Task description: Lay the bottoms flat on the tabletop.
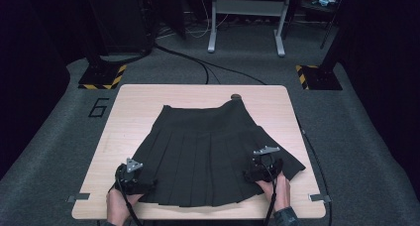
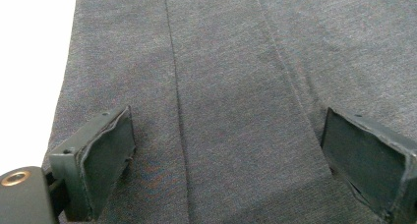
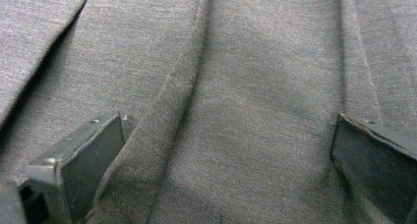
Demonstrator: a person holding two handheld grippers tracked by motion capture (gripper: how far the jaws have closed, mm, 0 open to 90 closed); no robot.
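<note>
A dark pleated skirt (image 1: 208, 151) lies flat on the light wooden table (image 1: 138, 99), waistband at the far side, hem toward the person. My left gripper (image 1: 134, 179) rests at the hem's near-left corner. In the left gripper view its jaws stand wide apart over the grey pleated cloth (image 2: 226, 101), gripping nothing. My right gripper (image 1: 262, 169) sits on the skirt's near-right part. In the right gripper view its jaws are spread wide over a pleat fold (image 3: 182, 111), with the cloth lying loose between them.
A small dark round object (image 1: 236, 96) lies by the waistband at the table's far edge. Beyond the table are cables on grey carpet, a metal frame stand (image 1: 246, 18) and striped floor plates (image 1: 101, 77). Bare tabletop (image 2: 29, 62) lies left of the skirt.
</note>
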